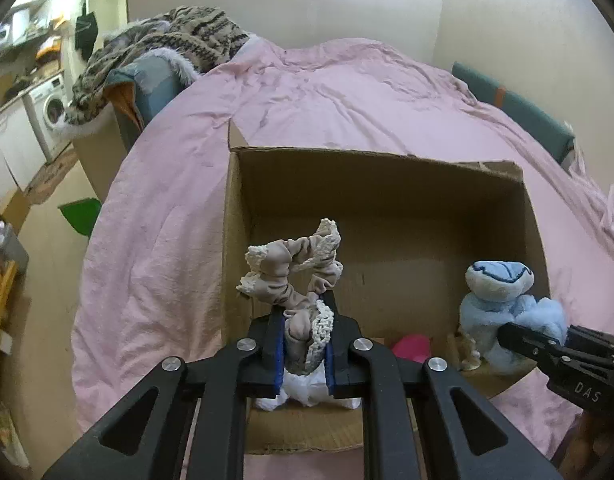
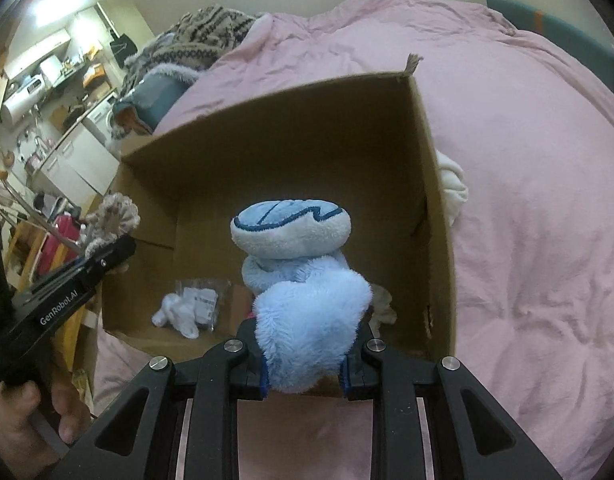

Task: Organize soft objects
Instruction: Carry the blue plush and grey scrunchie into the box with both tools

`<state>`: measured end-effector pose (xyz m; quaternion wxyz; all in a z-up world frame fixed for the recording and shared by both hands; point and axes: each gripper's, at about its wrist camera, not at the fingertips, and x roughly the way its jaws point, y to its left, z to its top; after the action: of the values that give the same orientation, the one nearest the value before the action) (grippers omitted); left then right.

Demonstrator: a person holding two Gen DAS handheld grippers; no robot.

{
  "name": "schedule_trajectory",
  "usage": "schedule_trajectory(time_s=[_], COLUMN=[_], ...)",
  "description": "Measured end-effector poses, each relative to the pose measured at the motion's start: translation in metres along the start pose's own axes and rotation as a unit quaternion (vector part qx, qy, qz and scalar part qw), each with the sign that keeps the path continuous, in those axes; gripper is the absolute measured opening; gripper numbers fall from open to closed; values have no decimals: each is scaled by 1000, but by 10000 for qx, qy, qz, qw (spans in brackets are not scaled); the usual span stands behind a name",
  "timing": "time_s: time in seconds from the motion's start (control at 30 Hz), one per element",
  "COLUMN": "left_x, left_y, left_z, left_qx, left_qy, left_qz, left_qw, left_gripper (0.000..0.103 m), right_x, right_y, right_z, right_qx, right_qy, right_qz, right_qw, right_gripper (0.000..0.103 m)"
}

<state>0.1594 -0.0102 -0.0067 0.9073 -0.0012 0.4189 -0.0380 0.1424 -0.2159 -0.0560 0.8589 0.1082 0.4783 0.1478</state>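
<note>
An open cardboard box (image 1: 387,184) (image 2: 291,120) stands on the pink bed. My left gripper (image 1: 305,336) is shut on a beige scrunchie with cream lace trim (image 1: 295,268) and holds it above the box's left side; it also shows in the right wrist view (image 2: 113,218). My right gripper (image 2: 305,356) is shut on a light blue plush toy (image 2: 303,280) and holds it over the box's right side; the toy shows in the left wrist view (image 1: 503,300). Inside the box lie a white soft item (image 2: 175,314), a clear packet (image 2: 205,300) and a pink thing (image 1: 413,348).
A pink duvet (image 1: 347,92) covers the bed. A white cloth (image 2: 451,184) lies just outside the box's right wall. A patterned blanket pile (image 1: 167,48) sits at the bed's far left. A washing machine (image 1: 47,108) and kitchen clutter stand at the left.
</note>
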Motion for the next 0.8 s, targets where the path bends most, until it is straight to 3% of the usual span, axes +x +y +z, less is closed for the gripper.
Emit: schedule_trajectory(time_s=[0.3, 0.8], left_x=[2, 4], left_y=[-6, -4], left_z=[-5, -7], left_qx=[121, 98], left_qy=[27, 99], left_qz=[-97, -21], left_qw=[9999, 9999], left_gripper=[13, 21], right_x=[7, 5], right_y=[7, 0], right_z=[-7, 2], right_qx=[-226, -22], right_qy=[177, 13], right_qz=[-125, -203], right_qw=[9995, 9998], right_gripper=[28, 35])
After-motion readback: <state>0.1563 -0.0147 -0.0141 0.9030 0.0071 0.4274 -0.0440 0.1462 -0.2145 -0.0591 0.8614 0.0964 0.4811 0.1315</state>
